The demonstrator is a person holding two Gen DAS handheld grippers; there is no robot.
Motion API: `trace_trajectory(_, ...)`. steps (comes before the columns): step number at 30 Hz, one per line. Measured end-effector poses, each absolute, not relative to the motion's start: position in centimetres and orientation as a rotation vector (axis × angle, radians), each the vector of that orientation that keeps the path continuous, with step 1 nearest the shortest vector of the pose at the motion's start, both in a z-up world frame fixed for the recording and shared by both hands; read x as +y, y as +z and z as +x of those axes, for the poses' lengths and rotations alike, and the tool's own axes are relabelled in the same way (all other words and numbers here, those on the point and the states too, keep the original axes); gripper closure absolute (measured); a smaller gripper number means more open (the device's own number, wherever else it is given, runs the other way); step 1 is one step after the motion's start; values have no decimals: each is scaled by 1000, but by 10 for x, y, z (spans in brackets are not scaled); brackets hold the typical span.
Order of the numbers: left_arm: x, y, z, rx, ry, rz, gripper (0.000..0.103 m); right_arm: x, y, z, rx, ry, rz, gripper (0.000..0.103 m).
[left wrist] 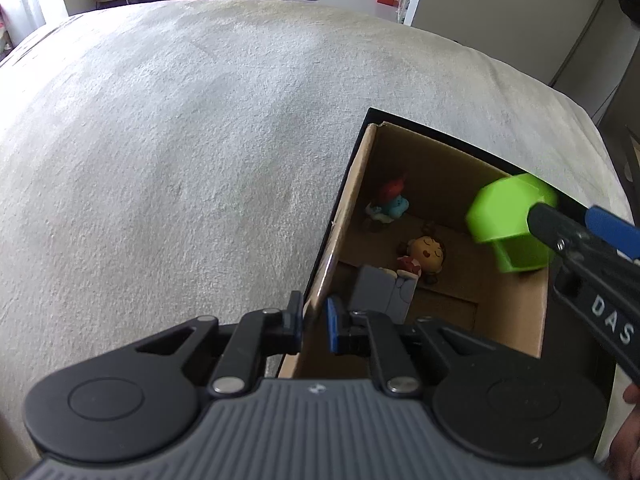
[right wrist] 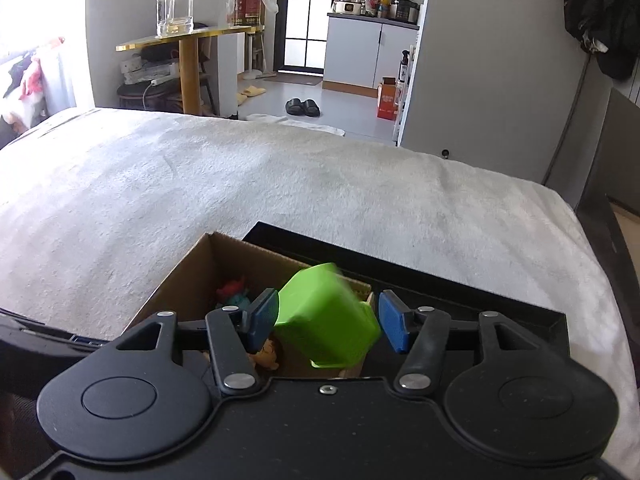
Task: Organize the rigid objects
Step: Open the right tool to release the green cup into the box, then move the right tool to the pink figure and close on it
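An open cardboard box (left wrist: 516,316) (right wrist: 188,276) sits on a white blanket. Inside lie a red-and-blue figurine (left wrist: 390,202) (right wrist: 234,292), a brown-haired doll (left wrist: 424,256) (right wrist: 270,354) and a grey block (left wrist: 382,292). My left gripper (left wrist: 316,320) is shut on the box's left wall (left wrist: 340,236). A green hexagonal block (left wrist: 510,222) (right wrist: 326,318) is blurred and tilted above the box, between the spread fingers of my right gripper (right wrist: 328,320), with a gap at the right pad (right wrist: 392,326). That gripper also shows in the left wrist view (left wrist: 560,224).
The white blanket (left wrist: 180,160) (right wrist: 280,184) spreads wide to the left and beyond the box. A black lid or tray (right wrist: 460,284) lies under the box's far side. Beyond the bed are slippers (right wrist: 303,107), an orange carton (right wrist: 388,100) and a gold table (right wrist: 188,40).
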State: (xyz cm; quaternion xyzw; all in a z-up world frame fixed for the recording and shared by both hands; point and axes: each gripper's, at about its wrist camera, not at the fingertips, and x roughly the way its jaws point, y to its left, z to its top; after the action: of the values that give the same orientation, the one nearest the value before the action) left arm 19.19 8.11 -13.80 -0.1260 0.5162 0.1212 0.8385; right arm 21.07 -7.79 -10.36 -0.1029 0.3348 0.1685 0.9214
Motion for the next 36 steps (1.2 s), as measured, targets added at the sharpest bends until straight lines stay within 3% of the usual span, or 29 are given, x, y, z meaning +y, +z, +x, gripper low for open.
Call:
trace_trajectory(21,59,-116,179,1032,293,-149,91,-144,-102,197,693,288,-78,43)
trace_trajectory(29,50,-104,173,990,322,-111,75,-179,-104,193,676,254,-32,34)
trace_trajectory(36,35,-95,172,972,338,-35,57,-211,-109,194,666,227,14,32)
